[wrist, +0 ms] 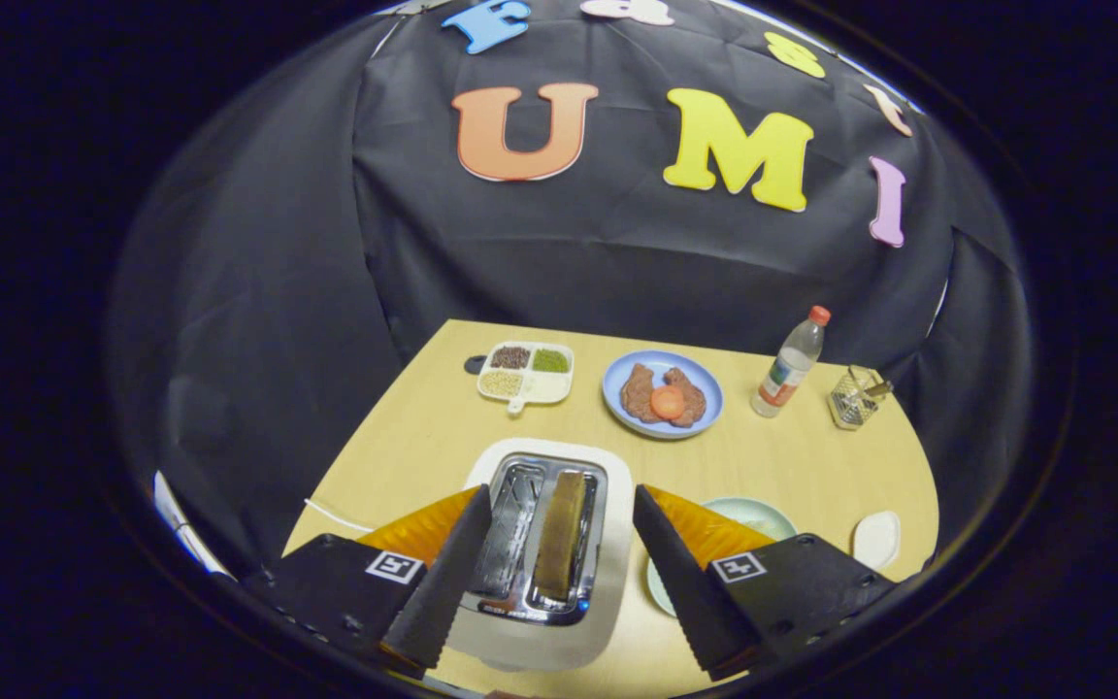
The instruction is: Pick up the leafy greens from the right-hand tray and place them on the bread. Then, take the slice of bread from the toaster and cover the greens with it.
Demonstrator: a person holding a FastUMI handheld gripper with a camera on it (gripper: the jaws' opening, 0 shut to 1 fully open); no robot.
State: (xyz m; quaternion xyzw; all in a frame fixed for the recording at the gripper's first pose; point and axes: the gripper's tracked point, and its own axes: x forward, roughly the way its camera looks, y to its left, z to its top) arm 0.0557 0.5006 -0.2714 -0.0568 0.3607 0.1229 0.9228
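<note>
A white toaster with a shiny metal top sits on the wooden table directly below and between my fingers. A slice of bread stands upright in its right slot; the left slot is bare. My gripper hovers above the toaster, open wide, one fingertip at each side of the toaster's top, touching nothing. A pale green plate lies just right of the toaster, mostly hidden behind my right finger. I cannot tell what lies on it.
Beyond the toaster stand a white divided tray of grains, a blue plate with meat pieces and an orange slice, a water bottle and a wire holder. A small white dish sits at the right table edge.
</note>
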